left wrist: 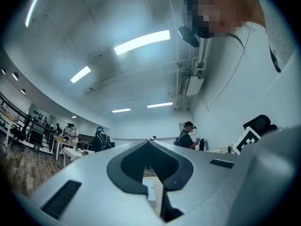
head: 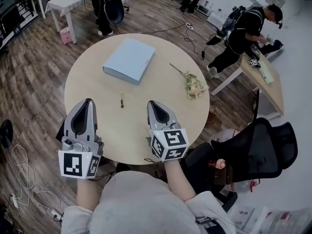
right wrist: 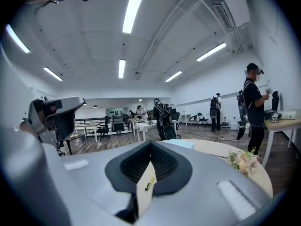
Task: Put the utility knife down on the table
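Observation:
The utility knife (head: pixel 122 99), small, slim and yellowish, lies flat on the round beige table (head: pixel 161 89), apart from both grippers. Seen between the jaws in the right gripper view, the knife (right wrist: pixel 149 183) rests on the tabletop. My left gripper (head: pixel 89 101) hovers at the table's near left edge, shut, tips touching, nothing in it. My right gripper (head: pixel 151 103) is at the near middle, to the right of the knife, also shut and empty. In their own views, the left gripper (left wrist: pixel 150 140) and right gripper (right wrist: pixel 151 143) both show jaws meeting at the tip.
A flat light-blue box (head: pixel 129 60) lies at the table's far side. A small bunch of flowers (head: pixel 193 85) lies at the right. A black office chair (head: pixel 258 150) stands at the near right. A person (head: pixel 243 33) works at another table beyond.

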The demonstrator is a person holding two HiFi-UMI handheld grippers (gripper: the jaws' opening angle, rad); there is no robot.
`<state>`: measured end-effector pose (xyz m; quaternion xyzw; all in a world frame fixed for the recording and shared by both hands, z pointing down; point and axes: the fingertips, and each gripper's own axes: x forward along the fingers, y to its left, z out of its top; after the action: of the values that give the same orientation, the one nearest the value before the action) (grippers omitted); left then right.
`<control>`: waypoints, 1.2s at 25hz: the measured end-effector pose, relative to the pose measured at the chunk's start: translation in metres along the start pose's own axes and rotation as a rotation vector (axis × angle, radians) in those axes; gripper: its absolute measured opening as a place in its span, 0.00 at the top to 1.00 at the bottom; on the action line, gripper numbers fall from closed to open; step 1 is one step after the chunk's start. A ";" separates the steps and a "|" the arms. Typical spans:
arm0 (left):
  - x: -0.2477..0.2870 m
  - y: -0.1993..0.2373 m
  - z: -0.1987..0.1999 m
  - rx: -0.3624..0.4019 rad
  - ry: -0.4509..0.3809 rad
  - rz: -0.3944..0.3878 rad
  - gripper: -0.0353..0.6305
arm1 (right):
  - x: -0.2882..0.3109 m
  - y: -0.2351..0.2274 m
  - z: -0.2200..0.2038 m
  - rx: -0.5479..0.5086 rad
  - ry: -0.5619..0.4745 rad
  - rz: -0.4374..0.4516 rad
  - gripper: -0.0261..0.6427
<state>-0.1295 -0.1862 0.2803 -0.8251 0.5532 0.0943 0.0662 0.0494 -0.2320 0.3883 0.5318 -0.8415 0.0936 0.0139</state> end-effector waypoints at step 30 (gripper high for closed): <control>-0.067 -0.099 0.048 0.080 -0.061 0.004 0.93 | -0.153 0.002 0.076 -0.223 -0.239 0.003 0.94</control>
<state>-0.0665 -0.0782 0.2492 -0.8174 0.5558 0.0975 0.1159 0.1192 -0.1078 0.2947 0.5332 -0.8431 -0.0643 -0.0275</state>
